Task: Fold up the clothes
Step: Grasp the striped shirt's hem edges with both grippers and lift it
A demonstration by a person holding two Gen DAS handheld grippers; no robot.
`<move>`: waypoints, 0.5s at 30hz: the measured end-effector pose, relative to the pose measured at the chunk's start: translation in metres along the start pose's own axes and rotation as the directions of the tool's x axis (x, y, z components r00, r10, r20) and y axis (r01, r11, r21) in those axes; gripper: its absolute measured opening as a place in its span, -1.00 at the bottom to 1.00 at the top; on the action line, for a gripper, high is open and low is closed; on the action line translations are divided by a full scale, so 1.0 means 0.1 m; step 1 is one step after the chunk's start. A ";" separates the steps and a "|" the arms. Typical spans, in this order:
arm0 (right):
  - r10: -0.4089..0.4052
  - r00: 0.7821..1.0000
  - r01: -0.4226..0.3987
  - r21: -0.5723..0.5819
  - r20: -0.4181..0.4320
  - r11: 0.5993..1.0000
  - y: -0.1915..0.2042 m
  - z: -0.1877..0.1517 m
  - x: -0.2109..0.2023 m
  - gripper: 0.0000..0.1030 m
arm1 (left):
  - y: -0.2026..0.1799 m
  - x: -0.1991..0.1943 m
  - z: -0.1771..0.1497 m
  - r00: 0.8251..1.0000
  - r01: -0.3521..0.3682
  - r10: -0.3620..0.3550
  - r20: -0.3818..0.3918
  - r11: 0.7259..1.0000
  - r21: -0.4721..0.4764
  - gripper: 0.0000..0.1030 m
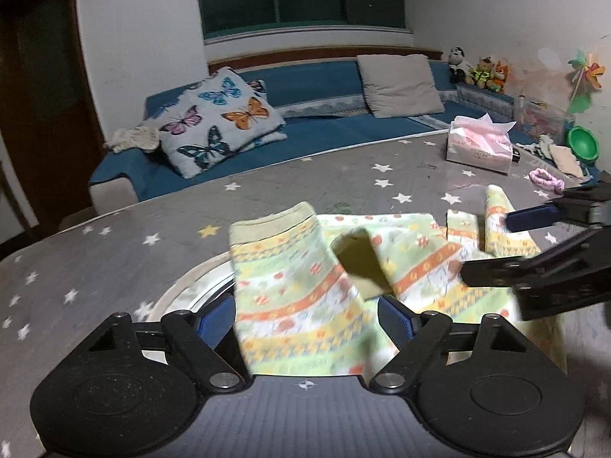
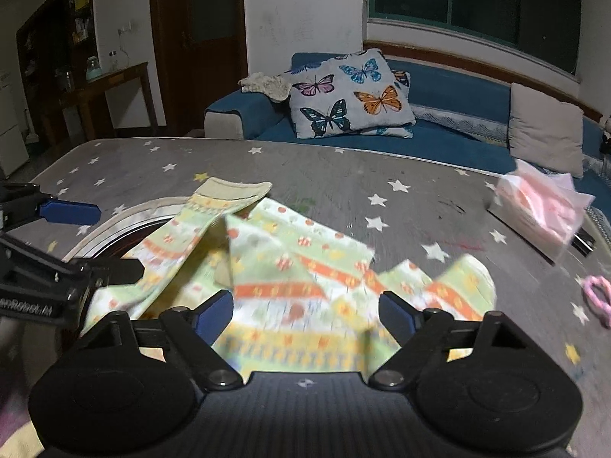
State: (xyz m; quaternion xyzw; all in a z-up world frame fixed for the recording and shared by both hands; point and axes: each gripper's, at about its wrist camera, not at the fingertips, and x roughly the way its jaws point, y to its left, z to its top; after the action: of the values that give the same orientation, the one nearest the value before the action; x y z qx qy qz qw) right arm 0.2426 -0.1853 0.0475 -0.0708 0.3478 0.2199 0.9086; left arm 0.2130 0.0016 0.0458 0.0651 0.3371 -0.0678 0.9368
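A small pale-green garment [image 1: 298, 286] [image 2: 290, 278] with orange and yellow bands and a beige cuff lies crumpled on the grey star-patterned table [image 1: 95, 267]. My left gripper [image 1: 307, 316] hovers low over its left part. The blue pads stand wide apart with cloth lying between them, and they do not pinch it. My right gripper [image 2: 305, 316] stands the same way over the garment's right part, pads apart. Each gripper shows in the other's view: the right gripper [image 1: 485, 247] at the right edge, the left gripper [image 2: 121, 239] at the left edge. Both views are blurred.
A round pale-rimmed ring [image 1: 191, 286] peeks out from under the garment. A pink tissue pack [image 1: 479, 145] [image 2: 542, 210], a pink hair tie [image 1: 546, 179] and a green bowl [image 1: 582, 145] sit at the far right. A blue sofa with a butterfly cushion [image 1: 221, 122] lies beyond the table.
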 end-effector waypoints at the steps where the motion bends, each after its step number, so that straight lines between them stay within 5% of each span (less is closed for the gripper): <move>1: 0.005 1.000 -0.005 0.000 -0.008 1.000 -0.01 0.03 0.10 0.57 | 0.00 0.06 0.03 1.000 0.010 -0.010 -0.006 1.000 0.002 0.62; 7: 0.073 0.996 -0.072 0.036 -0.040 0.997 -0.07 0.16 0.53 0.25 | -0.02 0.42 0.15 0.998 0.022 -0.021 -0.056 1.000 0.021 0.60; 9: 0.073 0.996 -0.072 0.028 -0.055 0.997 -0.07 0.17 0.61 0.07 | -0.02 0.55 0.16 0.997 0.030 -0.028 -0.076 0.999 0.019 0.44; 10: 0.072 0.995 -0.070 0.031 -0.069 0.997 -0.07 0.16 0.66 -0.18 | -0.02 0.60 0.17 0.996 0.034 -0.033 -0.087 0.999 0.018 0.39; 13: 0.099 0.992 -0.095 0.063 -0.074 0.994 -0.10 0.14 0.67 -0.70 | 0.00 0.74 0.17 0.992 0.044 -0.043 -0.118 0.999 0.007 -0.24; 15: 0.090 0.994 -0.086 0.078 -0.057 0.993 -0.12 0.12 0.59 -0.86 | 0.04 0.78 0.16 0.990 0.053 -0.055 -0.129 0.998 -0.022 -0.79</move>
State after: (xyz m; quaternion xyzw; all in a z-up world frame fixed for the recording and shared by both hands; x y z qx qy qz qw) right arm 0.2944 -0.1724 0.0176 -0.0278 0.3860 0.2444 0.8891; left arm 0.2830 -0.0036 0.0082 0.0514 0.3994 -0.0856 0.9113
